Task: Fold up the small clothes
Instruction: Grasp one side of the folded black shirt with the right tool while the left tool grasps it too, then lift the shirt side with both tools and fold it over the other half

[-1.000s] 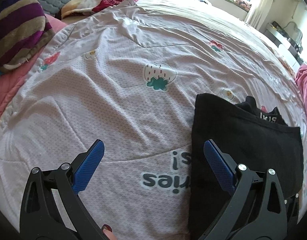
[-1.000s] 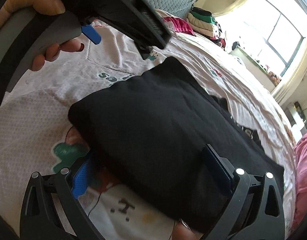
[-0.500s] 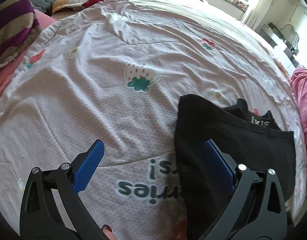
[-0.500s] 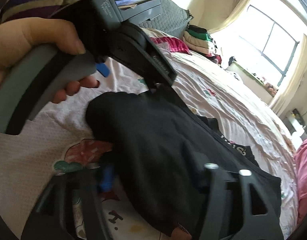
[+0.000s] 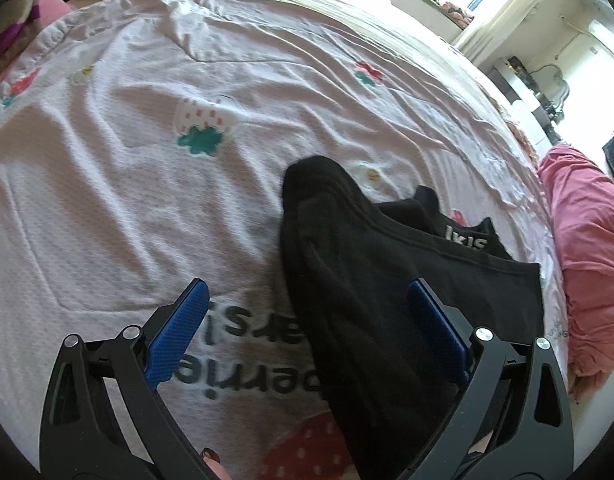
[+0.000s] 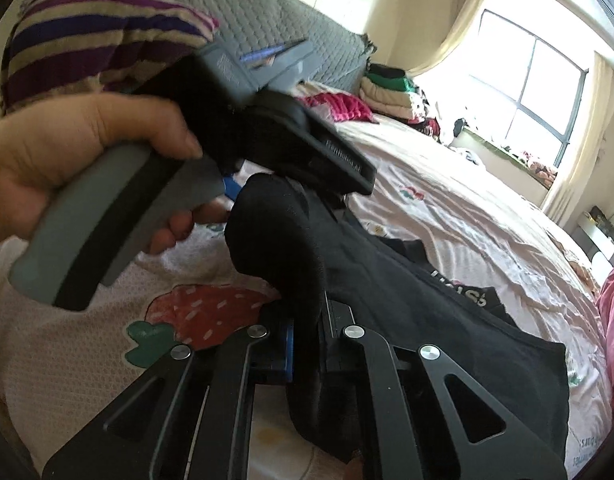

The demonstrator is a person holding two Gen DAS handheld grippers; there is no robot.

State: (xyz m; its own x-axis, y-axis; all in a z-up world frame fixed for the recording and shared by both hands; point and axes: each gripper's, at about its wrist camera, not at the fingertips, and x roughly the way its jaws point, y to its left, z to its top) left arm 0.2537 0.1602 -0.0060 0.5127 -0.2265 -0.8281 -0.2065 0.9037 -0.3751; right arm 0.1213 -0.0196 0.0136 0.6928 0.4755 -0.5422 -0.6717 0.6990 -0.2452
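Bed: we work over a pink-white bedspread [image 5: 155, 216] printed with strawberries and upside-down lettering; a window and a pink blanket [image 5: 583, 240] lie beyond, and a striped pillow [image 6: 87, 36] sits at the headboard.
Garment: we see the black garment [image 5: 367, 288] bunched on the bedspread, its near edge raised into a hump while the far part, with white lettering on a band, lies flat toward the pink blanket.
Right tool: we have the right tool [image 6: 307, 344] clamped shut on a fold of the black garment, the cloth rising from between the pads in a thick roll.
Left tool: our left tool [image 5: 307, 320] stands wide and its jaws are closing; the garment's near edge lies between the pads, but neither pad presses it. In the right view a hand [image 6: 79, 152] grips its grey handle just above the raised cloth.
Risk, uneven pinch: we judge the right tool may hold several layers at once, so a pull could drag the whole garment instead of turning one flap.
Risk, sheet catch: the left tool closing low could nip the bedspread with the garment and rumple both.
Risk, collision: our two tools are close over the same hump and could knock together.
Risk, skewed fold: if only one corner rises, we expect the crease to run crooked.
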